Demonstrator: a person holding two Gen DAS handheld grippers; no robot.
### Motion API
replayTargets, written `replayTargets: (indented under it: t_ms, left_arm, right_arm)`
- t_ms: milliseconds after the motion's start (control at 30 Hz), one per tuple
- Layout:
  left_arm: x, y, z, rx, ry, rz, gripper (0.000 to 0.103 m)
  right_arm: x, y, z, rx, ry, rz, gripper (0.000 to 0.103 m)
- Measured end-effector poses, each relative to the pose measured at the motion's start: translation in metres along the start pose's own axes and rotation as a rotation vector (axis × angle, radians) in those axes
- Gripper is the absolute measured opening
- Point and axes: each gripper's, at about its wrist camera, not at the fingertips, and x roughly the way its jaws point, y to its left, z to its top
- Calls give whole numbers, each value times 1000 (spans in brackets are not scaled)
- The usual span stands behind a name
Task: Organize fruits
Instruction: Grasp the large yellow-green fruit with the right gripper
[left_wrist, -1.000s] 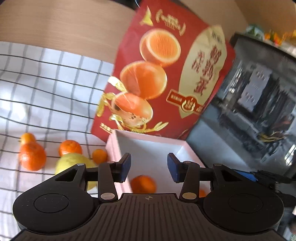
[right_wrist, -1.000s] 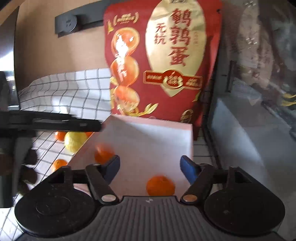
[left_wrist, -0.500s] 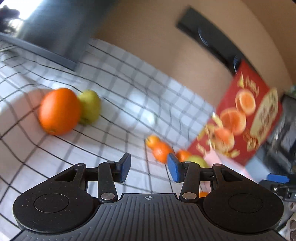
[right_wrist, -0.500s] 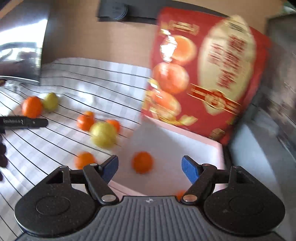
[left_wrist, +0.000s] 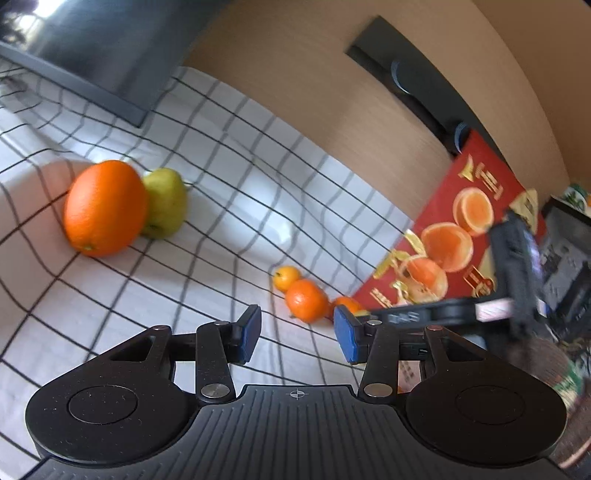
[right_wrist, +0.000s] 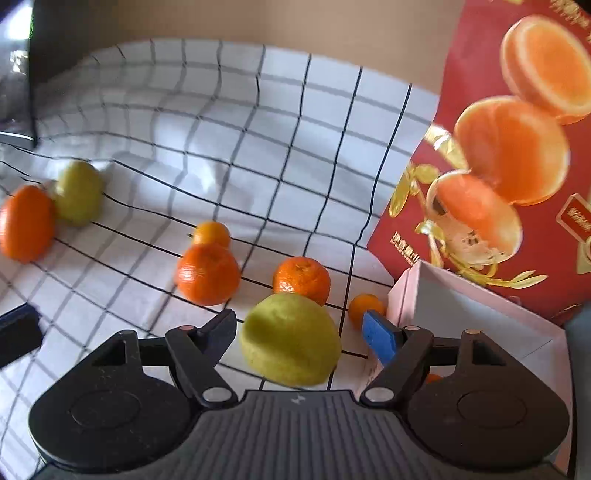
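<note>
In the right wrist view my right gripper (right_wrist: 301, 330) is open, its jaws on either side of a yellow-green lemon-like fruit (right_wrist: 290, 339) lying on the checked cloth (right_wrist: 221, 129); no contact is visible. Behind it lie mandarins (right_wrist: 207, 274) (right_wrist: 301, 279) and small ones (right_wrist: 211, 233) (right_wrist: 365, 307). A white box (right_wrist: 476, 306) stands at right. A large orange (right_wrist: 26, 223) and a green pear (right_wrist: 78, 192) lie far left. In the left wrist view my left gripper (left_wrist: 297, 338) is open and empty above the cloth; the orange (left_wrist: 105, 208), pear (left_wrist: 165, 203) and mandarins (left_wrist: 306, 300) show.
A red printed bag (right_wrist: 517, 147) stands upright behind the white box, also in the left wrist view (left_wrist: 450, 251). A dark monitor-like panel (left_wrist: 92, 55) stands at the cloth's far left. The other gripper's black body (left_wrist: 513, 280) crosses the right of the left wrist view.
Both grippers swung left away from the white box. The right one came down around the yellow-green fruit. The left one now faces the cloth with the large orange and pear.
</note>
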Motion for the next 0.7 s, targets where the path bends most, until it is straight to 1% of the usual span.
replayTargets:
  t_ms: [100,133,167,200,267,333,467,567,633,700]
  left_arm:
    - [3,-6,-2,32,21,-8,48]
    - [4,-8,-2,37,27,-11,48]
    - [5,-8,-3,40,32,-13,48]
    - [5,-8,-3,40,36,-18,48]
    - [6,-7,-4,39,40,-21,48]
    - [7,-7,-4,40,45,-19,48]
    - [10,-5,-6,44,64,-17,48]
    - [11,-7,-8,62,75,-19,48]
    - [13,-10,-11,81,87,-29,48]
    - [16,-15,-14,114,107,-43,48]
  right_arm:
    - [14,0,-1,13,52,28,76]
    - [18,1,-3,6,70,33,73]
    - [23,2,-5,-8,94,28,68]
    - [23,7,-8,-42,80,1,66]
    - [19,14,-12,-75,65,-24,65]
    - [14,19,-15,-86,51,-22,64]
    - [-21,25,-23,-119,-27,51,64]
    - [-60,23,-34,-113,-80,148,64]
    - [-85,17,-48,-113,-107,217,64]
    - [-108,9,-69,-111,-121,272,64]
